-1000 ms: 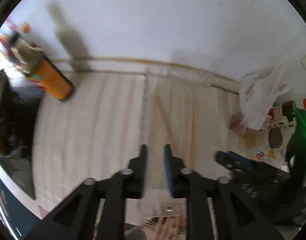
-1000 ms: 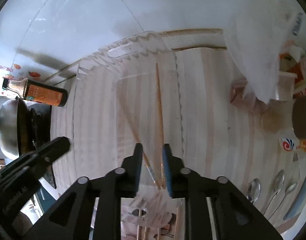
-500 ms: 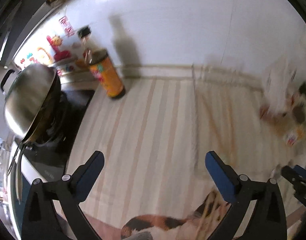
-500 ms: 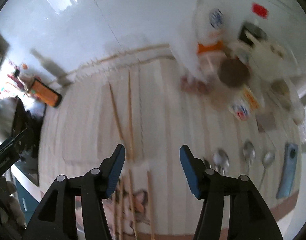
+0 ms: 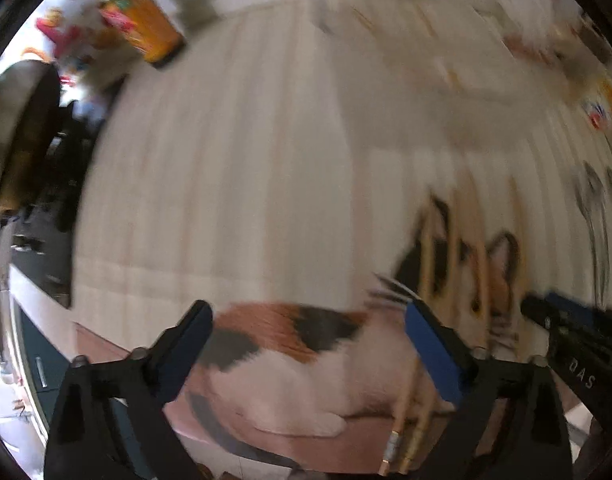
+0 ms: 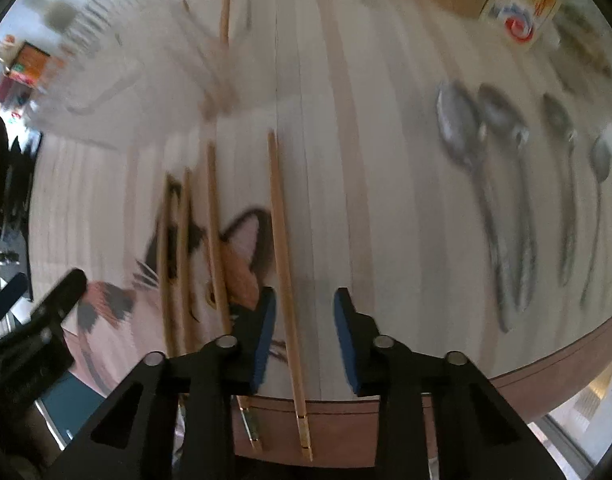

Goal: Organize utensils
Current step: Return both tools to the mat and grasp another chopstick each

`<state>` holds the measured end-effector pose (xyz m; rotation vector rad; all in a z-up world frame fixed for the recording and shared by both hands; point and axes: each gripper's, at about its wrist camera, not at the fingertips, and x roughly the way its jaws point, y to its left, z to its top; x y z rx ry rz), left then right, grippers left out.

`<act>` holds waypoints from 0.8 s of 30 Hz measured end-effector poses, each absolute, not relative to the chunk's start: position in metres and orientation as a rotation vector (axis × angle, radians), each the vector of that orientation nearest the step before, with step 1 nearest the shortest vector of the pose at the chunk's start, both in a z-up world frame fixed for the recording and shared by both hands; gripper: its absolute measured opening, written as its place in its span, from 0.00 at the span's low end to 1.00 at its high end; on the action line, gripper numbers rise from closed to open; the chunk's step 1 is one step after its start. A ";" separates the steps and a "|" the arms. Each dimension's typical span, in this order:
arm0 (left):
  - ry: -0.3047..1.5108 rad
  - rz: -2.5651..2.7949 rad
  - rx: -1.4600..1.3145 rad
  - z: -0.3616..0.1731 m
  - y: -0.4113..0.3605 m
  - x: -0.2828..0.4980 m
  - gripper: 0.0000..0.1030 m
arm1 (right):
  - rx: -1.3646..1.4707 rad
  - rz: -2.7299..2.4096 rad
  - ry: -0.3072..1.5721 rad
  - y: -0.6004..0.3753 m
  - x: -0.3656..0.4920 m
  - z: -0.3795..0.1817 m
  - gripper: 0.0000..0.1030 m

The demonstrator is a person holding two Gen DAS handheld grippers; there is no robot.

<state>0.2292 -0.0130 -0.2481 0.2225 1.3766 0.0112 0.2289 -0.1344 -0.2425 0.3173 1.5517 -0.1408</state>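
Note:
Several wooden chopsticks (image 6: 210, 236) lie side by side on a cat-print mat (image 6: 242, 240) at the table's near edge. One chopstick (image 6: 284, 264) lies apart, between the open jaws of my right gripper (image 6: 304, 334), which hovers low over it without holding it. Several metal spoons (image 6: 482, 184) lie in a row to the right. Two more chopsticks (image 6: 225, 8) rest in a clear tray at the back. My left gripper (image 5: 308, 354) is wide open and empty over the cat mat (image 5: 306, 344), with chopstick ends (image 5: 402, 420) near its right finger.
An orange bottle (image 5: 150, 28) and a dark wok (image 5: 18, 136) stand at the left by the stove. Packets and a paper cup (image 6: 518, 12) crowd the back right. The table's front edge (image 6: 546, 364) is close below both grippers.
Both grippers opened, pulled back from the clear tray and dropped toward the near table edge. The right gripper now straddles a single chopstick; two chopsticks stay in the tray.

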 end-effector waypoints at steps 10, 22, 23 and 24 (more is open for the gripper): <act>1.460 -0.113 0.202 -0.280 -0.041 0.222 0.43 | 0.225 -0.213 1.602 -0.158 0.214 -0.248 0.10; 1.464 -0.078 0.152 -0.275 -0.026 0.233 0.08 | 0.266 -0.257 1.627 -0.201 0.177 -0.251 0.09; 1.463 -0.063 0.146 -0.274 -0.022 0.235 0.08 | 0.267 -0.256 1.629 -0.202 0.176 -0.251 0.09; 1.464 -0.045 0.135 -0.273 -0.016 0.237 0.08 | 0.263 -0.253 1.628 -0.200 0.163 -0.251 0.09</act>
